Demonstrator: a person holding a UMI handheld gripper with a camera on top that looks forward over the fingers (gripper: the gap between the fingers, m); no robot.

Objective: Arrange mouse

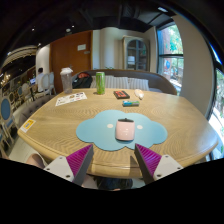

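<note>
A white mouse point(124, 129) with a dark top edge sits on a light blue cloud-shaped mat point(100, 130) on a round wooden table point(170, 125). My gripper point(114, 158) hangs above the table's near edge, short of the mat. Its two fingers with magenta pads point(80, 157) stand wide apart with nothing between them. The mouse lies just beyond the fingers, roughly in line with the gap.
On the far side of the table stand a green cylinder can point(99, 83), a dark small box point(121, 95), a teal object point(131, 103) and papers point(70, 98). A yellow card point(27, 125) lies at the left rim. Chairs and a sofa stand beyond.
</note>
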